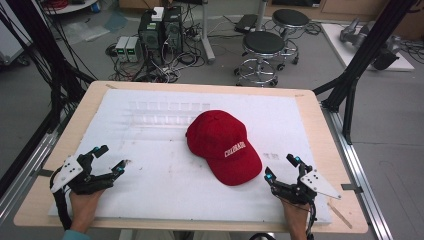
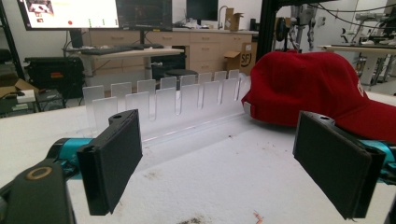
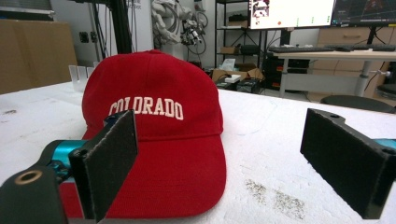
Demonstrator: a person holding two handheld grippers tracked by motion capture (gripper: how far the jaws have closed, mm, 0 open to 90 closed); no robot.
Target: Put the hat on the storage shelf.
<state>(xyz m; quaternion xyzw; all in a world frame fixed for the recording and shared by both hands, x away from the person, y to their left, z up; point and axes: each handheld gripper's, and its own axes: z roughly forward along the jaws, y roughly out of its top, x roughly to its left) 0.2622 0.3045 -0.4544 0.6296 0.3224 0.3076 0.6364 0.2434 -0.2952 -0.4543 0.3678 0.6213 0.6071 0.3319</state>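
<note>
Red cotton fills the middle of my work: a red baseball cap with white "COLORADO" lettering [image 1: 223,145] lies on the white foam mat [image 1: 165,185] that covers the pale wooden table [image 1: 320,135], crown toward the far side and brim pointing at the near right. Behind it, toward the far left, a clear plastic slotted rack [image 1: 167,112] lies on the mat, just beside the crown.

My left gripper [image 1: 111,160] rests at the near left corner of the mat, well apart from the cap, its black padded fingers [image 2: 116,163] spread wide with nothing between them. Along those jaws I see the rack's row of clear upright tabs [image 2: 163,100] and the cap's crown [image 2: 308,86] off to the right.

My right gripper [image 1: 281,166] sits at the near right, just beside the brim's edge, also released and empty. From its own camera the cap [image 3: 154,121] faces me brim-first; my left-hand pad [image 3: 109,161] stands in front of the brim's side, though I cannot tell whether it touches the fabric.
</note>
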